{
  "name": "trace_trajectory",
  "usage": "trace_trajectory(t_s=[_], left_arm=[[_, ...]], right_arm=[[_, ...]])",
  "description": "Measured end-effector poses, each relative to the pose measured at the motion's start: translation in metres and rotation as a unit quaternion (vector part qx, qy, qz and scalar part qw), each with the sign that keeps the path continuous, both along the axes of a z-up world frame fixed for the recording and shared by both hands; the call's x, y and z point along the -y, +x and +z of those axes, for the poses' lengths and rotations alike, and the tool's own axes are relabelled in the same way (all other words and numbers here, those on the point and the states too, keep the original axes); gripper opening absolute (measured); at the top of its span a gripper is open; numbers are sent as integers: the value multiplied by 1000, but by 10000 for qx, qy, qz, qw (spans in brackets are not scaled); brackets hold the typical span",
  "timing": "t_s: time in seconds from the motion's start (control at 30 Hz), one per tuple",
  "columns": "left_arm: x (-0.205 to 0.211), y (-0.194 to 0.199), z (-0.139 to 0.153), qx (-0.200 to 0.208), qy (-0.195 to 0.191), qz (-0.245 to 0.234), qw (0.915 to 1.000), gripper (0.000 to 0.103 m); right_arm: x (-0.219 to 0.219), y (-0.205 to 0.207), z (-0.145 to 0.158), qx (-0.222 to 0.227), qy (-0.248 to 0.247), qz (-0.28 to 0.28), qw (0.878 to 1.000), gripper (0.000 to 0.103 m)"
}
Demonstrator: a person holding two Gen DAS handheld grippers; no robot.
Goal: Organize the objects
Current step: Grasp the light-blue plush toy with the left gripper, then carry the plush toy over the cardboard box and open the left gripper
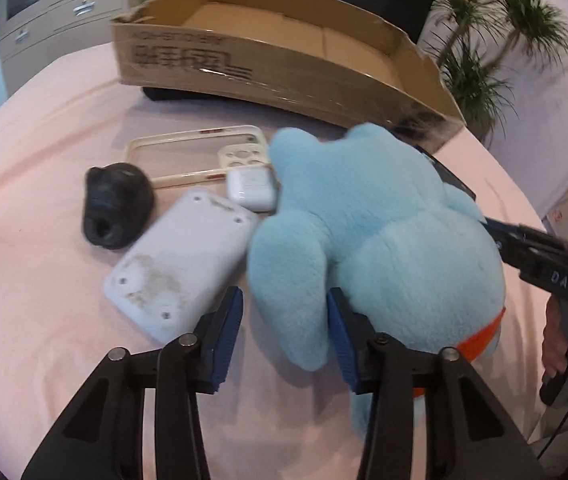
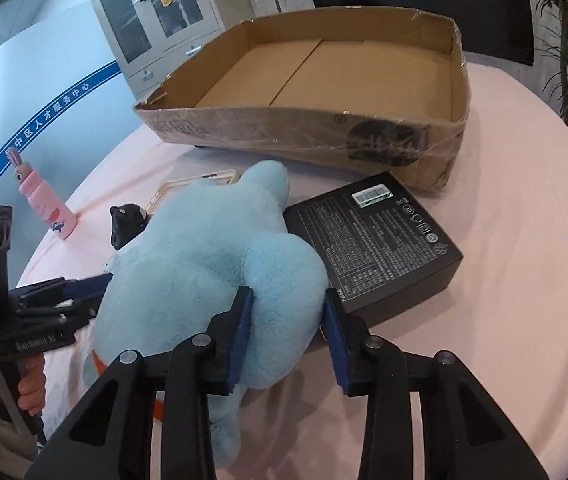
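Plush toy (image 1: 384,220) in pale blue, deep-piled and rounded, with an orange band low on its body, lying on the pink tablecloth (image 1: 43,320) in front of the cardboard box (image 1: 243,52). Straddling one soft limb with the left gripper (image 1: 286,294): jaws partly apart, one ribbed blue pad pushing into the fur, the other looking just clear of it, so probably still settling for a hold rather than clamping. Crowding beside the toy: a scuffed white power bank (image 1: 179,264), a glossy white earbud case (image 1: 251,188), a thin cream phone case (image 1: 187,156) and a small black figurine (image 1: 117,208). Turning to the right wrist view: pinching a bulging lobe of the same toy with the right gripper (image 2: 288,294), fur filling the gap between both pads and squashing under them. Taking the toy from two sides, likely because something this floppy sags when lifted at one point. Leaning partly over a matte black retail box (image 2: 376,248) with fine print; waiting behind, the shallow tape-wrapped box, empty, likely the destination. Standing well off at the table's edge, a pink rabbit-topped bottle (image 2: 45,208).
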State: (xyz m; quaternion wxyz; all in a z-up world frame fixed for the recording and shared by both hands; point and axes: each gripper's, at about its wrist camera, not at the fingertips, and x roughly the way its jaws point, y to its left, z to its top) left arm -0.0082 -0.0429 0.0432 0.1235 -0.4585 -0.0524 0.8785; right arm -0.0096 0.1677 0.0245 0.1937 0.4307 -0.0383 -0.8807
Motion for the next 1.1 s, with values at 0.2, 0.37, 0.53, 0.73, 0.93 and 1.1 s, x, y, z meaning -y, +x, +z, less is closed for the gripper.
trace_trajectory(t_s=[0.2,0.37,0.53,0.73,0.93,1.1], left_arm=[[1,-9,-7,53,181,170,9997,38],[-2,-11,-9,57,123,169,9998,31],[-4,-11,-9,-14,137,141,9998,27],[-2,-4,-6,-138,324,148,9993,24],[-3,18,22,-504,283,184,9982,24],[-4,25,52,-869,166,212,9959,24]], right_arm=[[11,-3,-2,-25,345,-22,9994,33],[20,-3,-2,-137,646,-69,9978,33],[20,-2,-3,-124,649,-189,9976,30],[17,3,-3,-148,454,-343,9983,23],[11,26,15,-389,232,-306,9985,22],[11,42,40,-758,174,-250,9967,22]])
